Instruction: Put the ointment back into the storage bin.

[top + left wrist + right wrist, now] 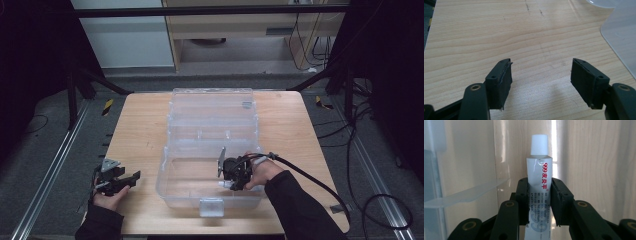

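Table (pixel 145 130): light wood, square top, faint dark scuffs near its far edge in the left gripper view
Floor (pixel 45 150): grey carpet on both sides of the table
Rails (pixel 50 175): metal tracks running along the floor past the table's left and right edges
Yellow-black markers (pixel 107 106): one off each far corner of the table, possibly tape
Loose cables (pixel 365 145): black, coiled on the floor off the right edge
Cabinet (pixel 230 30): pale wood, beyond the far edge

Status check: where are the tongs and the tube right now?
Right tongs shut on white tube, cap forward, inside the clear open box. Left tongs open, nothing between them, over bare table beside the box. Nothing visibly in the way.
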The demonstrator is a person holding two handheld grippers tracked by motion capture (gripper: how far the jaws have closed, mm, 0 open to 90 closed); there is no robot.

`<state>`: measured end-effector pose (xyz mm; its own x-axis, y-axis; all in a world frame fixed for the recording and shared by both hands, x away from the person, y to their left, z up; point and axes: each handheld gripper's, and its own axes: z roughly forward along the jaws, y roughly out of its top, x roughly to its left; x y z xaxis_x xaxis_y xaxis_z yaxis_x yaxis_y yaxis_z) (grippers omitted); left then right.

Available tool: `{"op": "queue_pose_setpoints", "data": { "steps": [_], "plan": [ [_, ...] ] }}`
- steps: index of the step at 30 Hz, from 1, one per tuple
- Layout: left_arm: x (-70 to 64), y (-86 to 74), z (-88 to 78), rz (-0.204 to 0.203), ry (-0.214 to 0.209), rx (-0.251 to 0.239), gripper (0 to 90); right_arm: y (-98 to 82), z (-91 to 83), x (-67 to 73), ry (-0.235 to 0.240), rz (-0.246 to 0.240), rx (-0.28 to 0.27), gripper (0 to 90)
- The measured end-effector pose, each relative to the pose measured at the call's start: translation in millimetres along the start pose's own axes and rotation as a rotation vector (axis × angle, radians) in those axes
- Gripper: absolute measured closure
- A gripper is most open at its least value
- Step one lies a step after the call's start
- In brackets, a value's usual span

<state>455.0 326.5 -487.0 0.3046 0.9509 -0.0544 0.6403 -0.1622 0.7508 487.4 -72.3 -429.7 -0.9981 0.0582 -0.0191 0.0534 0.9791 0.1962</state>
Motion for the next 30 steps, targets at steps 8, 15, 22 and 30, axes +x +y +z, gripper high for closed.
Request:
{"op": "queue_pose_setpoints", "data": {
  "steps": [8, 15, 22, 30],
  "plan": [
    [-0.2, 0.0, -0.4, 0.003, -0.001, -0.002, 33.6, 0.8, 11.9, -0.6, 0.004, 0.006, 0.027, 69.4],
    [-0.1, 0.0, -0.4, 0.003, 0.000, -0.001, 33.7, 1.0, 19.7, -1.3, -0.004, -0.013, 0.037, 69.2],
    [-0.3, 0.0, -0.2, 0.004, 0.000, -0.001, 33.7, 1.4, 21.2, -1.0, -0.002, -0.007, 0.062, 68.9],
    [-0.4, -0.1, 0.2, 0.000, 0.000, -0.002, 33.6, 1.2, 20.4, -1.5, 0.008, -0.002, 0.056, 67.9]
  ]
}}
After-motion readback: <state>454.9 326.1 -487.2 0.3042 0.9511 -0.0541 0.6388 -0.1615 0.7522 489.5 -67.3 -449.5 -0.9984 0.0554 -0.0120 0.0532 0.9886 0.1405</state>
